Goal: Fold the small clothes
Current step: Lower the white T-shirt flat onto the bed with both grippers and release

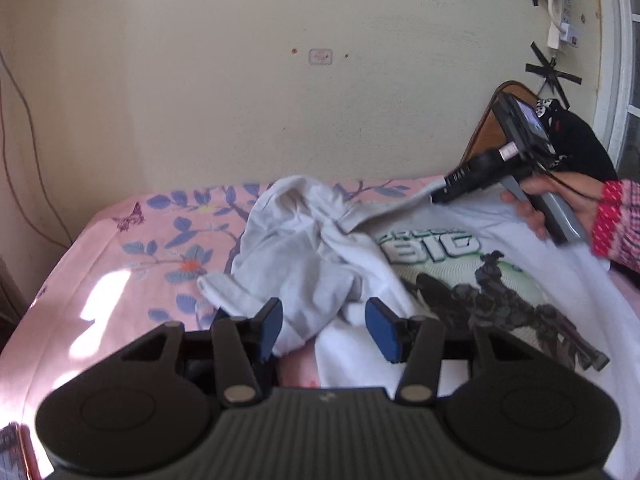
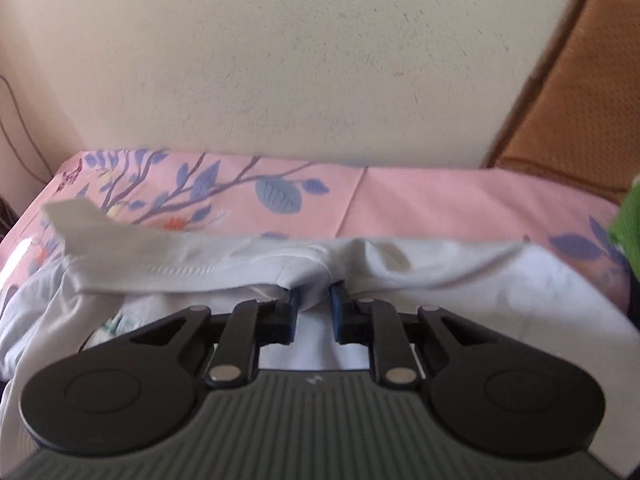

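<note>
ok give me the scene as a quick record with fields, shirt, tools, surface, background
garment: white t-shirt with a green and grey print, crumpled at its left part
left tool: open, bunched fabric between its pads
right tool: shut on the t-shirt's edge, held by a hand
surface: pink floral bedsheet
background: cream wall

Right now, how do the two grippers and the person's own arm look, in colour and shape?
Each gripper, left and right, has black linkage arms with silver pivot pins, blue pads on its fingers, two round black discs and a ribbed grey body. The right hand is bare below a red and white patterned sleeve.
</note>
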### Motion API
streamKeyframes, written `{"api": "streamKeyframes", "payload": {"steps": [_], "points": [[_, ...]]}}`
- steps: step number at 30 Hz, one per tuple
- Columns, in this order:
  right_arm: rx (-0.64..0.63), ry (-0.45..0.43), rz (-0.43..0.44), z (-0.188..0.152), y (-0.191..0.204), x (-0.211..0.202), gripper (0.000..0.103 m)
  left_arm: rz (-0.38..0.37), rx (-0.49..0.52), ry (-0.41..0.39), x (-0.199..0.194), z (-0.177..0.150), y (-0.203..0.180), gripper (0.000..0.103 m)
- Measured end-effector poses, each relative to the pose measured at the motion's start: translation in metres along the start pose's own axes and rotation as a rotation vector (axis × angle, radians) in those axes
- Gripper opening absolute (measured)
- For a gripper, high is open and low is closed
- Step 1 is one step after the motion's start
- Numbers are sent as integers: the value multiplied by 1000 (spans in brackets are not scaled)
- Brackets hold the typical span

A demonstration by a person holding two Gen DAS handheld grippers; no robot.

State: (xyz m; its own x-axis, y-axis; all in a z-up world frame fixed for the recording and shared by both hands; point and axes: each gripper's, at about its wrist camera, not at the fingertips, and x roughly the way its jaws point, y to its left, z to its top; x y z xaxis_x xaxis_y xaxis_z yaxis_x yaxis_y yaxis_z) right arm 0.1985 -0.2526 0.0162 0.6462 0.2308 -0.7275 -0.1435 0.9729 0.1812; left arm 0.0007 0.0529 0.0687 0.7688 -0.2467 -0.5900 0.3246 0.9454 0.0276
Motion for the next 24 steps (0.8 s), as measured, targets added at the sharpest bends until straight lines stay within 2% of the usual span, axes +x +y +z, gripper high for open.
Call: {"api": "streamKeyframes", "payload": {"steps": [2,4,6,8,9,11,12,14,16,18,19,20,21,22,23,24], "points": [[6,-66,-77,23,-3,21,21,54,-29,39,4,-10,4,47],[48,-133,-128,40,-9,26,25,77,-67,76,5,-17,15,47],[66,-153,-113,49,-9,17,25,83,-91,97,6,-21,25,50],[16,-182,-63,44,2,-8,29,77,-101,116,8,-24,32,53],[-15,-193,-35,38,8,-22,34,62,-115,129,12,-24,34,53],[-69,-185,36,23,24,-45,36,0,-173,149,19,-22,40,53],[-93,-173,73,15,32,-53,36,-33,-207,152,25,-20,45,53],[-118,-133,159,1,50,-62,36,-50,-281,147,37,-12,56,65],[-125,-65,245,-8,71,-58,36,-53,-365,149,48,-5,73,65],[-110,46,329,-10,92,-34,36,-64,-461,147,62,2,92,60],[-95,96,352,-11,104,-19,36,-49,-490,148,69,6,101,45],[-90,125,357,-10,115,-3,36,-12,-502,151,76,12,109,23],[-95,120,334,-7,125,10,35,47,-501,151,83,19,117,16],[-110,82,282,-1,131,19,34,131,-501,130,89,26,127,14],[-138,-2,186,7,127,17,35,210,-507,96,91,32,136,14],[-144,-101,84,16,123,14,42,270,-515,68,93,38,146,14]]}}
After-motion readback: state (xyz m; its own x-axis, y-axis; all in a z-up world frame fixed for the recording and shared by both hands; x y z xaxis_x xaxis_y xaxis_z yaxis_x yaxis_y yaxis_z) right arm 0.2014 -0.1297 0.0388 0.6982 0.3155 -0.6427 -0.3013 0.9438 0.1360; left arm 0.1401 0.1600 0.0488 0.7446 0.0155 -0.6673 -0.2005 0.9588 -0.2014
